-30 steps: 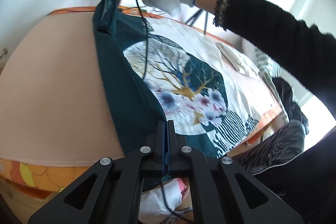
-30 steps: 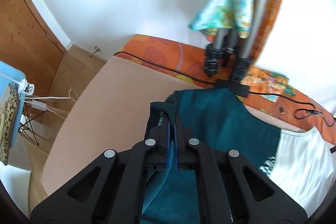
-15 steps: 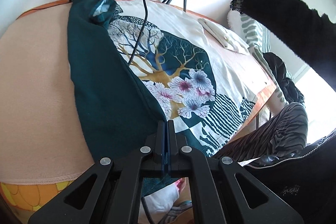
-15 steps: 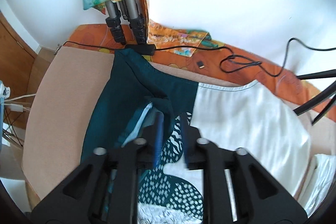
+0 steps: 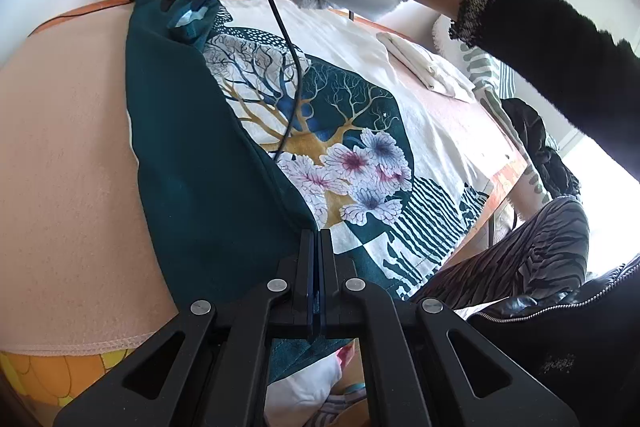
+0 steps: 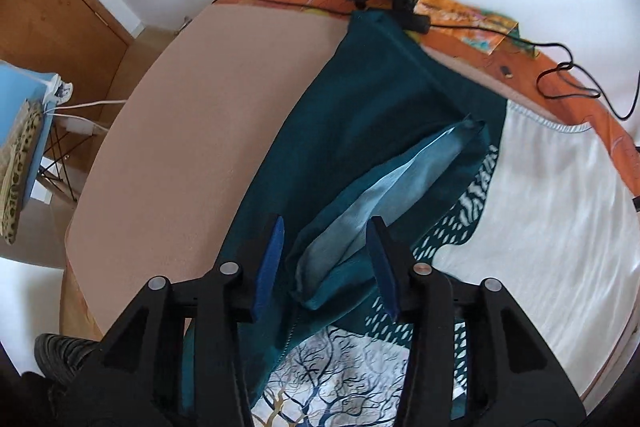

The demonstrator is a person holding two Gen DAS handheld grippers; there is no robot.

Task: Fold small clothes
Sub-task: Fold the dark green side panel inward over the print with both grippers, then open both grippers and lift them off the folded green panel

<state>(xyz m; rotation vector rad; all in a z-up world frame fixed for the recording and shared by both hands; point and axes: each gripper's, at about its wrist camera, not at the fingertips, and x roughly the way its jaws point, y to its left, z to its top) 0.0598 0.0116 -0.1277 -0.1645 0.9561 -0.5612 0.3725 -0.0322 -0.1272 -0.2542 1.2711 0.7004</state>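
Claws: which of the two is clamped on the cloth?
The left claw, shut on the teal shirt hem; the right claw gapes above it.

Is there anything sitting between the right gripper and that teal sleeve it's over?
Nothing visible. The right gripper is open directly over the teal sleeve, whose pale lining shows between its fingers; its jaws have just been narrowing. Only its own black cable trails over the shirt print.

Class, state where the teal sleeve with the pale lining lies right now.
In the right wrist view, the sleeve lies folded onto the printed shirt, between the right gripper's open jaws.
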